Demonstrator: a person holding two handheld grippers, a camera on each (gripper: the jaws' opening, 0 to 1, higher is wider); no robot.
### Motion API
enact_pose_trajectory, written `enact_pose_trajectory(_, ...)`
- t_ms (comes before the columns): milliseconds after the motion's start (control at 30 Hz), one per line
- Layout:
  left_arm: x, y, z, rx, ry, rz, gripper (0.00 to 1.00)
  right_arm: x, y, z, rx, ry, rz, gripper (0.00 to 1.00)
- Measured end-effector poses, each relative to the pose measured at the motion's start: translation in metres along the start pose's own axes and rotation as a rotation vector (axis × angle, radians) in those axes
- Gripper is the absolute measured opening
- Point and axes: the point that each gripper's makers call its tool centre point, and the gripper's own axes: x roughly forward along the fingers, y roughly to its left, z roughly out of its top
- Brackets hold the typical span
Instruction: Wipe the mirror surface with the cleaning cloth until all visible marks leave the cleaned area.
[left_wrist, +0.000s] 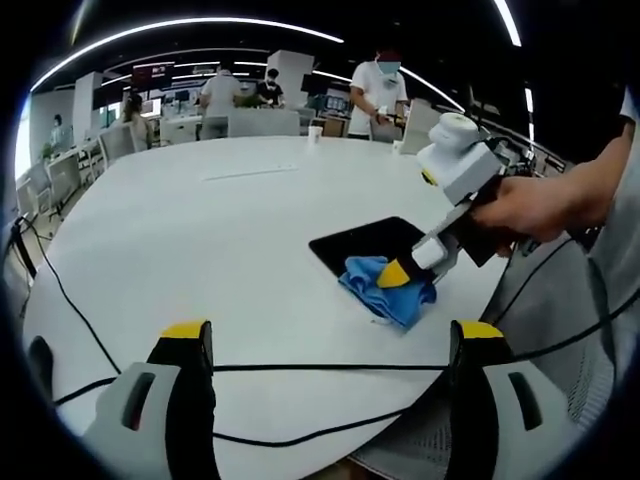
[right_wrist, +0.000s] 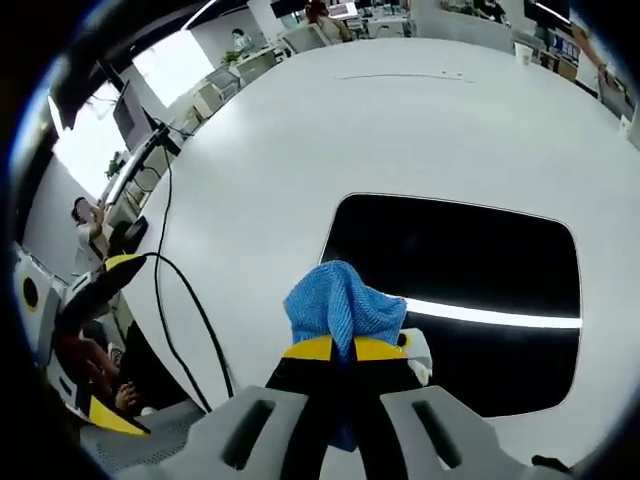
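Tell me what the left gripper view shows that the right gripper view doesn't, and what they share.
Left gripper view: the open left gripper low in front, a hand holding the right gripper from outside, a black cable crossing the table edge, and people standing behind the table.

Right gripper view: a bright strip of light reflected in the mirror.

Both: the white table, the dark mirror, and the blue cloth clamped in the right gripper at the mirror's near edge.
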Motion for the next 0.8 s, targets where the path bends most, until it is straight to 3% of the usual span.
enact_pose_trajectory(800,0.008,0.004,-0.002,0.019,0.024,-0.009,0.99,0.020,-0.007,0.040,-0.054,0.005,-0.008,0.00)
